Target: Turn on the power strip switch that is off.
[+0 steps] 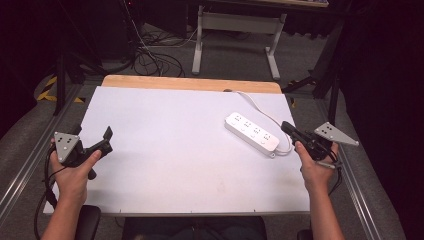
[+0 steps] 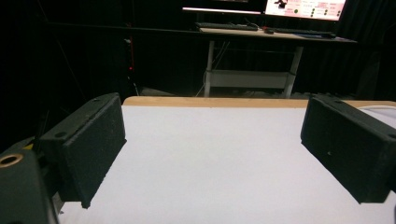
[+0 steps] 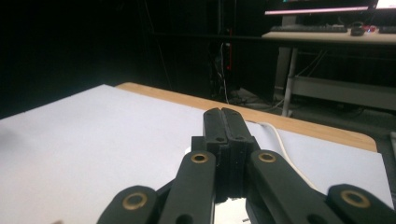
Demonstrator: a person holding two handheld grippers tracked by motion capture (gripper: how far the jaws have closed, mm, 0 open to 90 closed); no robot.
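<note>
Two grippers flank a white power strip (image 1: 251, 132), the one loose thing on the white table top (image 1: 175, 160). The strip lies flat and slantwise, its sockets facing up, with its white cable (image 1: 260, 107) running away from its far end toward the wooden back edge (image 1: 190, 83), probably led off there to a wall outlet so that it does not cross the work area.

The right gripper (image 1: 291, 131) sits just beside the strip's near end, held low by the person's right hand (image 1: 314, 167). In the right gripper view its jaws are pressed flat together with nothing between them, and the cable passes just beyond them. That closeness suggests this hand is the one meant to deal with the strip.

The left gripper (image 1: 106, 141) is well apart from the strip, on the opposite side of the table, gripped by the left hand (image 1: 75, 172). The left gripper view shows its jaws spread wide over bare table, holding nothing, which reads as a waiting pose rather than a reach.
</note>
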